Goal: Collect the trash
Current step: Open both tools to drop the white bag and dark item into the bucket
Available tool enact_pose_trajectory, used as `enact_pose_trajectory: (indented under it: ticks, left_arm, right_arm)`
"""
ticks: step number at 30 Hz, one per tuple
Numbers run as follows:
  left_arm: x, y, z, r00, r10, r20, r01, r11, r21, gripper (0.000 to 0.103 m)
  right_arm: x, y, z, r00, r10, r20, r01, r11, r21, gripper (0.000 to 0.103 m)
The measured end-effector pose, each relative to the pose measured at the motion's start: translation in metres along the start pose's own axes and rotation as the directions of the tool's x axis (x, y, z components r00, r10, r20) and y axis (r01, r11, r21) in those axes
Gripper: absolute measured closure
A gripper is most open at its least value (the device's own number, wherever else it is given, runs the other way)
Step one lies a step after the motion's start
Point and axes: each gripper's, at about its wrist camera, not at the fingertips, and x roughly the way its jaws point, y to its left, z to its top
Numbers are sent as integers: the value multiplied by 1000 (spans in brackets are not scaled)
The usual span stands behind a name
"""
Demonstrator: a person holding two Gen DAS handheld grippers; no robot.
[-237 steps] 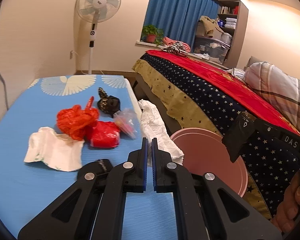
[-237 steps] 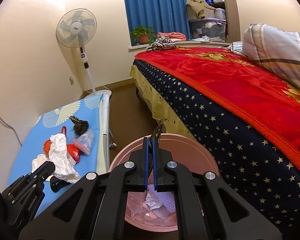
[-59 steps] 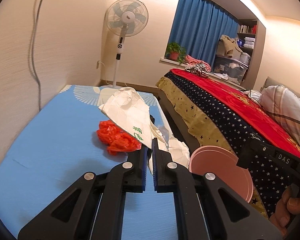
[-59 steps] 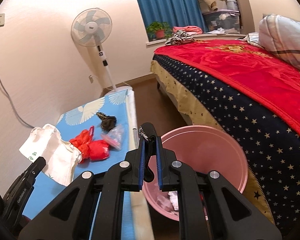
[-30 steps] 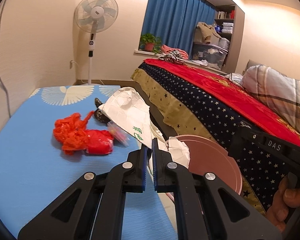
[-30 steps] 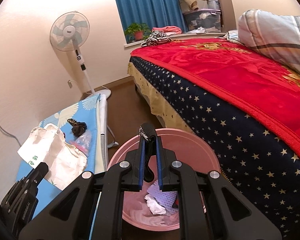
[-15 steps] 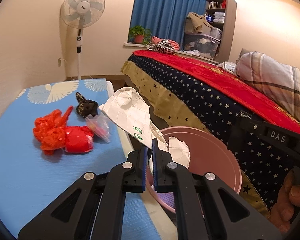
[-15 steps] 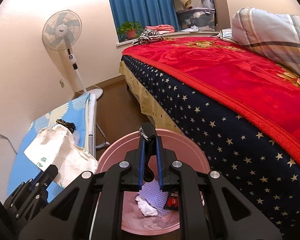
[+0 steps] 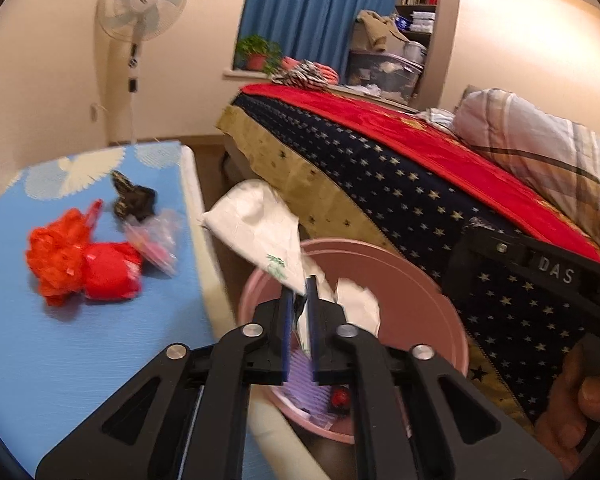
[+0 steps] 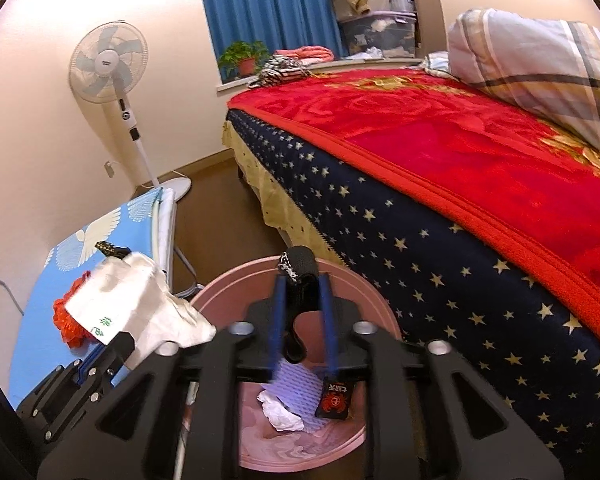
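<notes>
Left tool (image 9: 298, 312): its jaws stand slightly parted around the white paper bag (image 9: 260, 232), which hangs above the pink bin's (image 9: 456, 320) rim, toward 9 o'clock.
Right tool (image 10: 302, 308): it grips a black strap item (image 10: 298, 280) with a small chain, above the bin's middle.
Remaining trash: the orange-red plastic bags (image 9: 80, 256), clear wrapper (image 9: 156, 236) and dark wrapper (image 9: 134, 200) lie on the blue bench (image 9: 60, 340).
Risk: the wide bag may catch the rim and fall to the floor between bench and bin, because it hangs off-centre.
Writing: "DAS" on the right tool's body; green characters on the bag and the red-black packet's (image 10: 334, 396) label are not readable.
</notes>
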Motion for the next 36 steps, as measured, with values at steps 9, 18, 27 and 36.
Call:
enact_pose_trajectory:
  ticks: [9,18,27,36]
  left_arm:
    - [-19,18,-6,999,42,10,-42,998,-38,76]
    - [-46,40,-4,993,113,47,-110,992,-64,76]
    - [-65,73,-8,980,190,62,-182,977,-112,76]
    - [-74,118,-14,955,290,61,-271,938,-216,76]
  right_arm:
    - [-7,6,-2,1000,16,-1,-16,1000,6,66]
    - [-15,29,-8,997,72,-7,-72,997,-12,66]
    - [-13,63,-15,990,138,-18,-139,989,-51,61]
    - [1,96,-27,978,202,-50,-205,974,-91,61]
